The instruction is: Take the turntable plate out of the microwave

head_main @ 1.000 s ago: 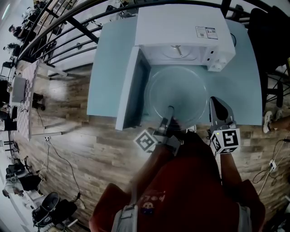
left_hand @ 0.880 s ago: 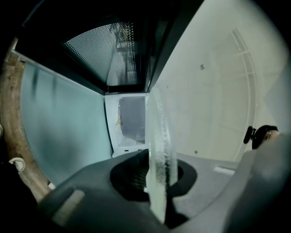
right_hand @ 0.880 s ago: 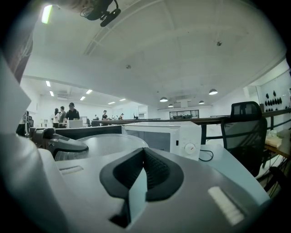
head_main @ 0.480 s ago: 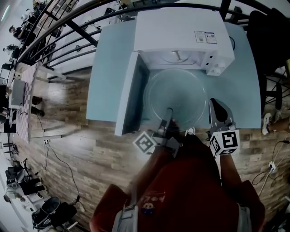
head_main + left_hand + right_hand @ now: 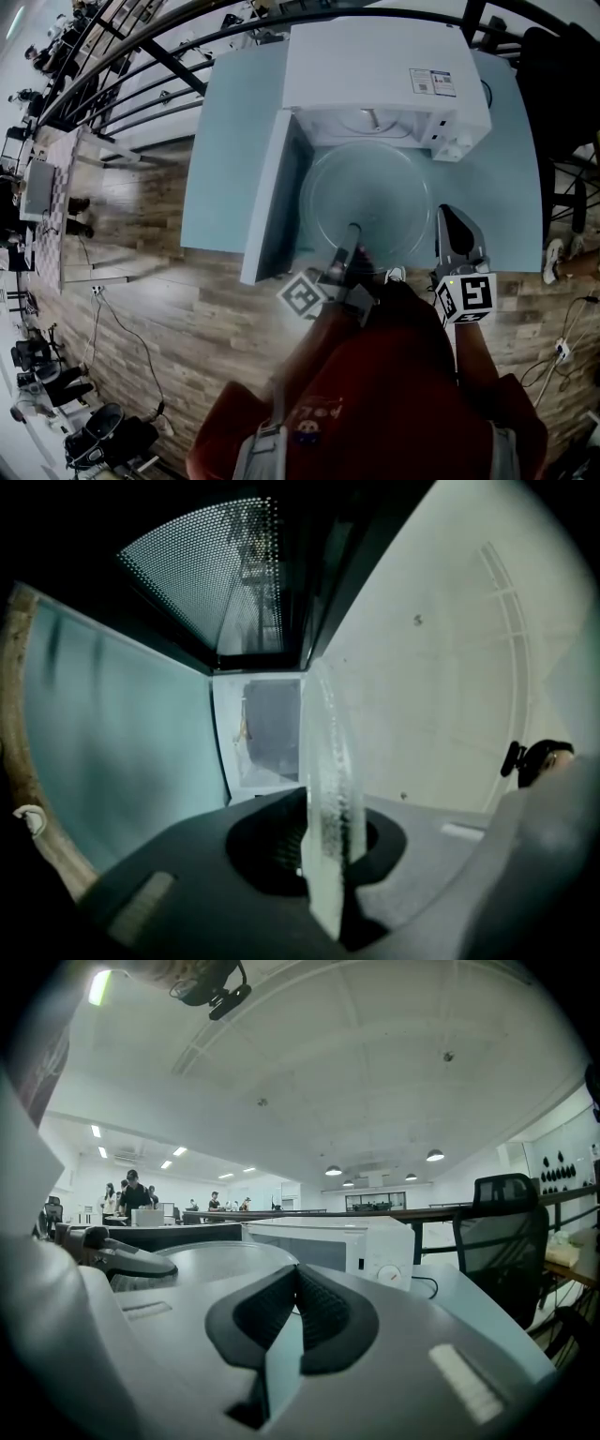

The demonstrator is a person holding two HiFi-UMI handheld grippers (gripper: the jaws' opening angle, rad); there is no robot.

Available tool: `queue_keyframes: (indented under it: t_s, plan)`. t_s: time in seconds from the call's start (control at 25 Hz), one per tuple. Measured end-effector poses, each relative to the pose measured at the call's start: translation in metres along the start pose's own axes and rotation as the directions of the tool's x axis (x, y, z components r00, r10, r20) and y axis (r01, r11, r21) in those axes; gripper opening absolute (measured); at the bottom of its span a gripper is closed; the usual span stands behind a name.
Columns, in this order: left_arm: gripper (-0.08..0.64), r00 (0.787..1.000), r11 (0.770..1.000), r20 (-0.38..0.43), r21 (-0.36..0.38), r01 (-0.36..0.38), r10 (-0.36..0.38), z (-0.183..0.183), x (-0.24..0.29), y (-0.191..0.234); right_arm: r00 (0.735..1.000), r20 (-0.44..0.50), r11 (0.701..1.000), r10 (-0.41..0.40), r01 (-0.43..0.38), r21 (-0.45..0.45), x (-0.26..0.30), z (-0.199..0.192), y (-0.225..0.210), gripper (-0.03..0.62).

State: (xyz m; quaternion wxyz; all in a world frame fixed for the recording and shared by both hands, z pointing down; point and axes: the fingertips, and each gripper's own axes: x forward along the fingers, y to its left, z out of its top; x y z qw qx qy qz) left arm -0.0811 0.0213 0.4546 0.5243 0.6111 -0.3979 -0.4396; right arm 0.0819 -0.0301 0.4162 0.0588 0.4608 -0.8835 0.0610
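Your left gripper is clamping the turntable plate by its rim, hiding the near edge; your right gripper is hovering closed, empty.

The left gripper clamps its fingers on the rim of the turntable plate, while the right gripper beside it is closed and empty.

**Head view:** high above both grippers, facing steeply down on the pale blue table, the boxy white microwave oven and the round clear glass turntable plate.

**Left gripper view:** riding the left gripper, very near, looking along its jaws past the plate's rim into the oven.

**Right gripper view:** riding the right gripper, roughly level, facing the oven front beyond its jaws.

All three views share plate and oven.
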Motion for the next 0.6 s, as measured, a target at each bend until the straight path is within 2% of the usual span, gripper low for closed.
queue_keyframes:
  t_s: [0.6]
  plan:
    - [0.025, 1.000, 1.000, -0.008, -0.004, 0.001, -0.001, -0.0019, 0.0031, 0.0006, 1.000, -0.003, 1.000, -0.003, 0.003, -0.020, -0.0031, 0.0024, -0.0031, 0.000]
